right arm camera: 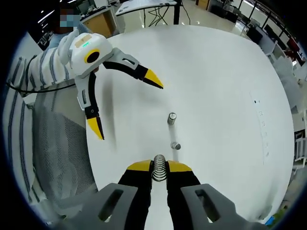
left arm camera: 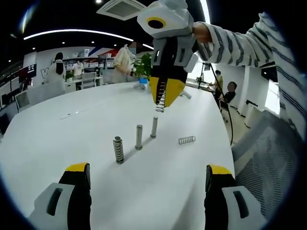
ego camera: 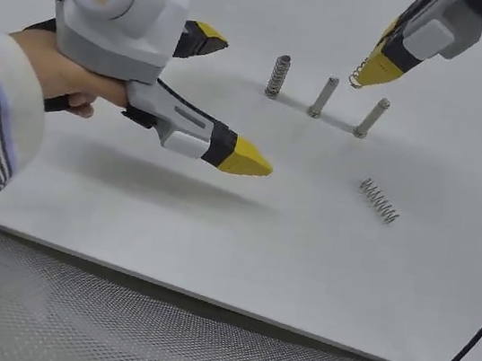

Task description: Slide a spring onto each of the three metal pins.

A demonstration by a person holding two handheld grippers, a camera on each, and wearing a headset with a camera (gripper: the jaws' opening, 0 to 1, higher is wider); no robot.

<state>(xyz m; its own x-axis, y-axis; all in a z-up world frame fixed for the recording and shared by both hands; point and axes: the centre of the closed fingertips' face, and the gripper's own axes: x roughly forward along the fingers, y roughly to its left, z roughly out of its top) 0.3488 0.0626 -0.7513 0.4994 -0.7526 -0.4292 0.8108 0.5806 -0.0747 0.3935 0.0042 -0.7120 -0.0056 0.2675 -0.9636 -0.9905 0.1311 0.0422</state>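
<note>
Left gripper (ego camera: 235, 100) nearest, jaws spread wide, idle over the white worktop (ego camera: 213, 249) | right gripper (ego camera: 375, 72) pinched a held spring (ego camera: 359, 73) upright above the bare middle pin (ego camera: 323, 96) and end pin (ego camera: 371, 116), apparently to thread it | first pin (ego camera: 277, 75) already wore its spring | loose spring (ego camera: 378, 201) lay nearby, waiting.

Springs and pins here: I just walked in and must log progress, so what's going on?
A person works with two handheld grippers. The right gripper has its jaws shut on a spring, held above the bare middle pin and end pin. The first pin already carries a fitted spring, and a loose spring lies on the white table. The left gripper hovers open and empty.
</note>
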